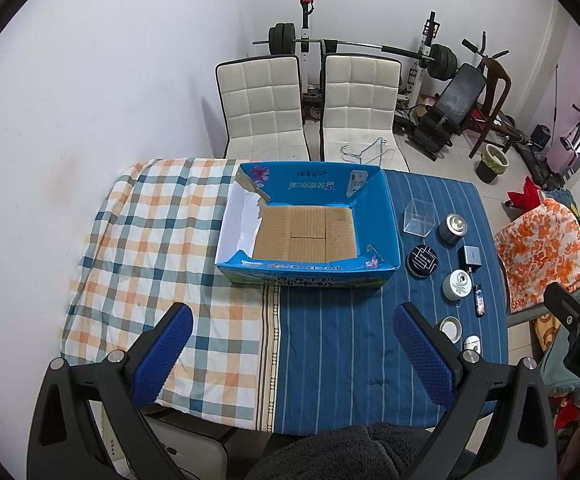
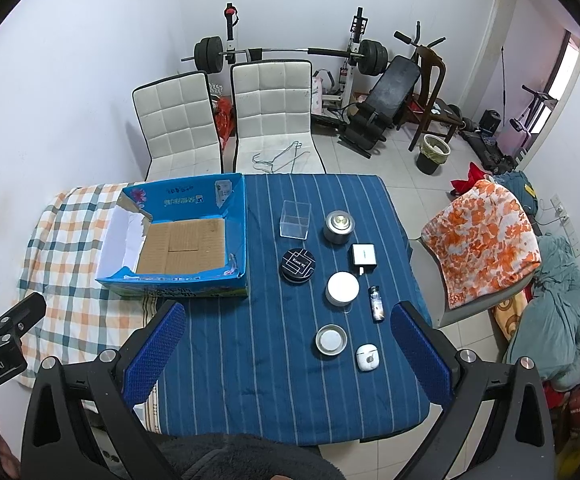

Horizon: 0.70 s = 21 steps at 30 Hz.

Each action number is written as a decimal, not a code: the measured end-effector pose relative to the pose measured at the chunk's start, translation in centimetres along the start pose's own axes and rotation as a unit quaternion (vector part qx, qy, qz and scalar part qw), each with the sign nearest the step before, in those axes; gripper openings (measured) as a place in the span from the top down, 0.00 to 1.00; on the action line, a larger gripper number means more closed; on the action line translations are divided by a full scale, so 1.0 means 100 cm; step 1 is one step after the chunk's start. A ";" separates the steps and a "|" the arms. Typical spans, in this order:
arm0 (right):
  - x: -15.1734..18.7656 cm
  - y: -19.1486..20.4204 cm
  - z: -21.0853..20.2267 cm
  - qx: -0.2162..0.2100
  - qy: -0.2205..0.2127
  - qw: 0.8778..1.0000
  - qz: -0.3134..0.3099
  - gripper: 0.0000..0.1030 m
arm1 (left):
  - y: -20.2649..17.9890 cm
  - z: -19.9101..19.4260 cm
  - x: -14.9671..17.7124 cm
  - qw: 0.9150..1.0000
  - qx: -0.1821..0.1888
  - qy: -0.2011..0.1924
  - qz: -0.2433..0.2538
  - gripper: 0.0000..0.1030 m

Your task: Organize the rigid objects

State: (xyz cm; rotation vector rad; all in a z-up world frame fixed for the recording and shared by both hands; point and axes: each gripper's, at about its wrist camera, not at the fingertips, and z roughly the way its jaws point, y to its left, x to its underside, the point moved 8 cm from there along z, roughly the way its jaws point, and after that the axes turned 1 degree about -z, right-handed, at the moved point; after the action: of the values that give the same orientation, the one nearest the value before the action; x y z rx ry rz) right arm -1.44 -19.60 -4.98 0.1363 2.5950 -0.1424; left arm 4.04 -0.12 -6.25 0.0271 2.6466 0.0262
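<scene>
Both wrist views are evenly and fairly brightly lit by soft, diffuse light with a slightly cool cast. Shadows are faint: a soft one falls on the white wall point(image 2: 70, 80) beside the chairs point(image 2: 178, 124). Strong fisheye distortion bows straight lines near the margins, and black vignetting fills the corners. Focus is sharp at centre, softening slightly toward the edges; no glare.

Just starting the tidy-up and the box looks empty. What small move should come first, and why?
Probably lower the right gripper, jaws open and empty, toward the small open tin, the item nearest it on the blue striped cloth. The blue box holds nothing yet, and all the small items lie to its right, on that gripper's side.
</scene>
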 end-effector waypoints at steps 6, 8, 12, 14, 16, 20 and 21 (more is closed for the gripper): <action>0.001 0.000 0.000 0.000 0.001 1.000 0.000 0.00 | 0.000 -0.002 -0.001 1.000 0.002 0.000 0.000 0.00; 0.001 0.000 0.000 0.000 -0.001 1.000 0.000 0.00 | -0.001 -0.003 -0.002 1.000 0.002 -0.001 0.000 0.00; 0.000 -0.001 -0.001 -0.001 -0.001 1.000 0.001 0.00 | -0.001 -0.006 -0.005 1.000 0.002 -0.002 0.000 0.00; 0.000 -0.002 -0.001 -0.001 0.000 1.000 0.001 0.00 | -0.001 -0.006 -0.005 1.000 0.002 -0.002 0.000 0.00; 0.000 -0.001 -0.001 0.000 -0.001 1.000 0.001 0.00 | -0.001 -0.007 -0.007 1.000 0.002 -0.002 0.000 0.00; 0.000 -0.001 -0.001 0.000 -0.001 1.000 0.000 0.00 | -0.001 -0.006 -0.006 1.000 0.002 -0.002 0.000 0.00; 0.000 -0.002 -0.001 -0.001 -0.001 1.000 0.001 0.00 | -0.001 -0.006 -0.005 1.000 0.002 -0.002 -0.001 0.00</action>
State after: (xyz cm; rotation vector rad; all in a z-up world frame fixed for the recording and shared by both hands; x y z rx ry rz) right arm -1.49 -19.76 -4.87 0.1377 2.5926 -0.1388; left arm 4.23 -0.20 -5.49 0.0259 2.6424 0.0202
